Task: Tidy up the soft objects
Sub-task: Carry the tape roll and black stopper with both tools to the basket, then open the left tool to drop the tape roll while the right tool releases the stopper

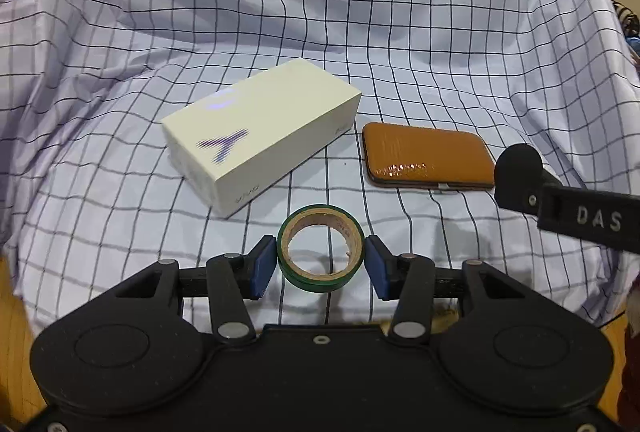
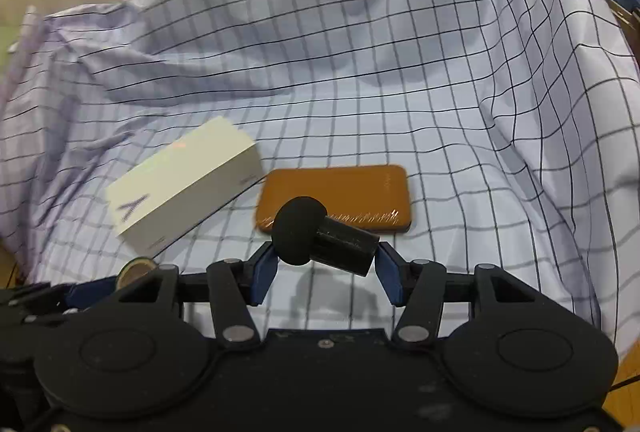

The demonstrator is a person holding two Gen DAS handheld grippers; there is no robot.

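Soft objects named by the task cannot be matched with certainty to what is in view; the only plainly soft thing visible is the checked cloth point(image 1: 400, 31) draped over the bench, and the items on it look rigid. Two items are off the cloth and in hand. The left gripper point(image 1: 320, 264) holds a green tape roll point(image 1: 320, 252) by its outer rim, one blue pad on each side, hole facing up toward the camera; its fingers point(image 1: 265, 264) are pressed onto the roll with no visible gap. The right gripper point(image 2: 326, 264) pinches a black cylindrical piece with a round foam-like head point(image 2: 326, 238) between its fingers point(image 2: 390, 272), the piece lying crosswise with the head toward the left finger. In the left wrist view this same piece appears to the right of the fingers, just in front of the tan case. Two items remain on the cloth beyond both pairs of fingers: a white box point(image 1: 260, 135) ahead and to the left, and a tan case point(image 1: 428, 155) ahead and to the right, lying near each other but apart. No bin, tray or sorted group is visible, so a destination cannot be identified. Judged from this layout, the task is in an early or middle stage: both held items await placement, and the box and case are untouched.
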